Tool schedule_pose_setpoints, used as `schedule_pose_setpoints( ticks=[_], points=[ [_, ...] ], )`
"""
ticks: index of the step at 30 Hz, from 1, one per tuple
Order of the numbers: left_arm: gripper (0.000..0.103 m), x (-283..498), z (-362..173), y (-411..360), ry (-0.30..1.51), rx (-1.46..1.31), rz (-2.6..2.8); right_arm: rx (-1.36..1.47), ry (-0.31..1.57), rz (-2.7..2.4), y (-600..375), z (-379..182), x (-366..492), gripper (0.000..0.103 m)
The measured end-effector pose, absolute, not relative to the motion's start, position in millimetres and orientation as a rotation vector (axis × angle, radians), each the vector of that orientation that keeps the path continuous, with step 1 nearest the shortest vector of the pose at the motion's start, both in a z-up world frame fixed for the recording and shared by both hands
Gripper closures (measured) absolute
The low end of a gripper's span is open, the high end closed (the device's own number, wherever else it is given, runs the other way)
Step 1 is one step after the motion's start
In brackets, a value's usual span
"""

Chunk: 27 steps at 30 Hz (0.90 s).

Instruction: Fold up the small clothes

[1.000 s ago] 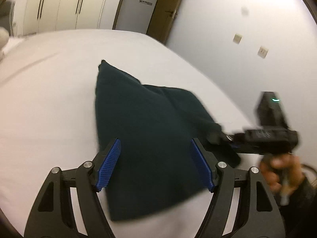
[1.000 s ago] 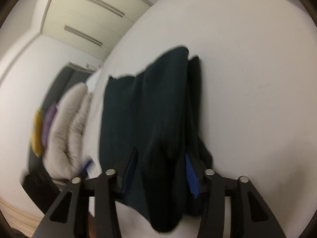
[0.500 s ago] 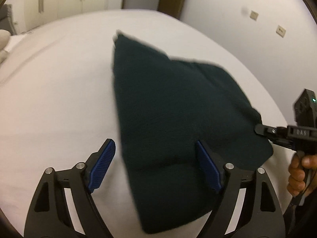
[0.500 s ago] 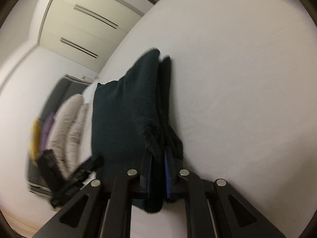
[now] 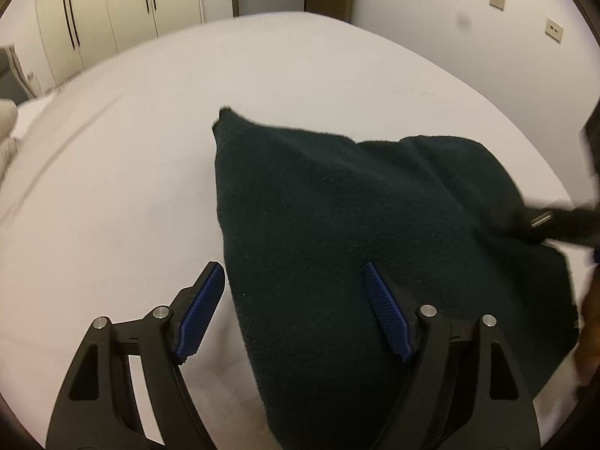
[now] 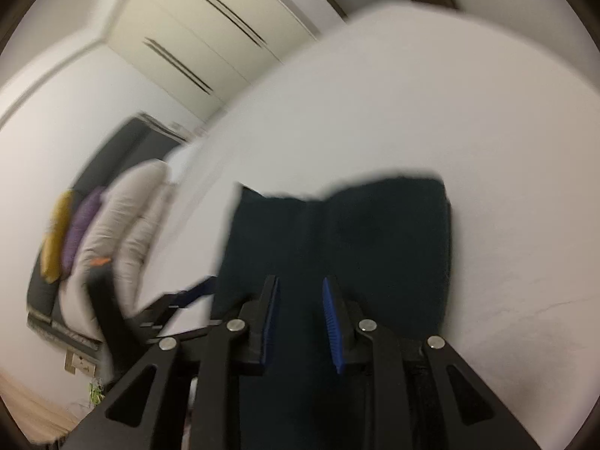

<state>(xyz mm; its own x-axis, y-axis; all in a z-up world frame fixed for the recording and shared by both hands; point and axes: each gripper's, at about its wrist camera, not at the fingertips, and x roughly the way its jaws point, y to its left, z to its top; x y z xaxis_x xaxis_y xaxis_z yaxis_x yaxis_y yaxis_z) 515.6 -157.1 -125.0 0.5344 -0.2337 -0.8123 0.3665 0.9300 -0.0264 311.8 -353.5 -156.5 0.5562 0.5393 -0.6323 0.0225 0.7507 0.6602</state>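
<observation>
**Once released from the right-hand pinch: dark garment settling flat on the bed**

Right gripper (image 6: 300,281): clamped tight on a bunched fold half a second ago, now parted to a moderate gap, with nothing pinched. Only dark cloth visible through the gap, lying below the fingers rather than between them. Seen from the left wrist as a blurred black shape at the far right corner of the cloth; whether touching it there or just clear of it, impossible to tell.

Left gripper (image 5: 292,268): spread wide and holding nothing, as in both earlier views. Poised over the near left edge of the cloth, with the left finger above bare sheet and the right finger above fabric.

Garment (image 5: 356,225): dark green, fleecy, no longer hanging in a ridge but spread as a broad, roughly triangular panel. One corner pointing far and left, a soft hump along the right side. Judged to be one fold laid down and let go. Likely next step: smoothing, or a fresh grip for a second fold.

Bed (image 5: 112,187): white sheet bare on all sides of the cloth. Pale pillows (image 6: 127,217) well apart to the far left, with wardrobe doors (image 5: 112,18) beyond.

Containers: none in view, so no contents to report.
</observation>
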Motion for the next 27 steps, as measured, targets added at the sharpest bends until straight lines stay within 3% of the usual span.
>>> schedule_pose_setpoints(
  ticks=[1,3,9,11,13,18,20,22,24,26,27],
  points=[
    [0.026,519,-126,-157,0.946,0.158,-0.360,0.686,0.931,0.332,-358,-166,312,0.093],
    [0.026,522,-125,-159,0.941,0.179,-0.358,0.754,0.909,0.335,-371,-174,306,0.103],
    [0.025,520,-126,-163,0.951,0.174,-0.351,0.779,0.863,0.297,-394,-173,277,0.103],
    [0.025,525,-125,-163,0.952,0.181,-0.347,0.768,0.841,0.266,-394,-161,270,0.098],
    [0.025,507,-131,-172,0.951,0.184,-0.343,0.744,0.797,0.279,-386,-143,261,0.083],
    [0.025,509,-130,-171,0.950,0.180,-0.343,0.625,0.817,0.347,-353,-134,253,0.063],
    [0.025,511,-130,-170,0.951,0.177,-0.345,0.593,0.842,0.327,-356,-145,247,0.064],
    [0.025,514,-130,-170,0.952,0.173,-0.350,0.657,0.823,0.334,-370,-154,241,0.076],
    [0.025,513,-128,-165,0.954,0.165,-0.354,0.687,0.810,0.314,-381,-155,233,0.081],
    [0.025,515,-126,-163,0.955,0.161,-0.358,0.698,0.790,0.282,-391,-151,223,0.080],
    [0.025,515,-125,-163,0.954,0.155,-0.359,0.694,0.788,0.249,-396,-149,217,0.071]
  ],
)
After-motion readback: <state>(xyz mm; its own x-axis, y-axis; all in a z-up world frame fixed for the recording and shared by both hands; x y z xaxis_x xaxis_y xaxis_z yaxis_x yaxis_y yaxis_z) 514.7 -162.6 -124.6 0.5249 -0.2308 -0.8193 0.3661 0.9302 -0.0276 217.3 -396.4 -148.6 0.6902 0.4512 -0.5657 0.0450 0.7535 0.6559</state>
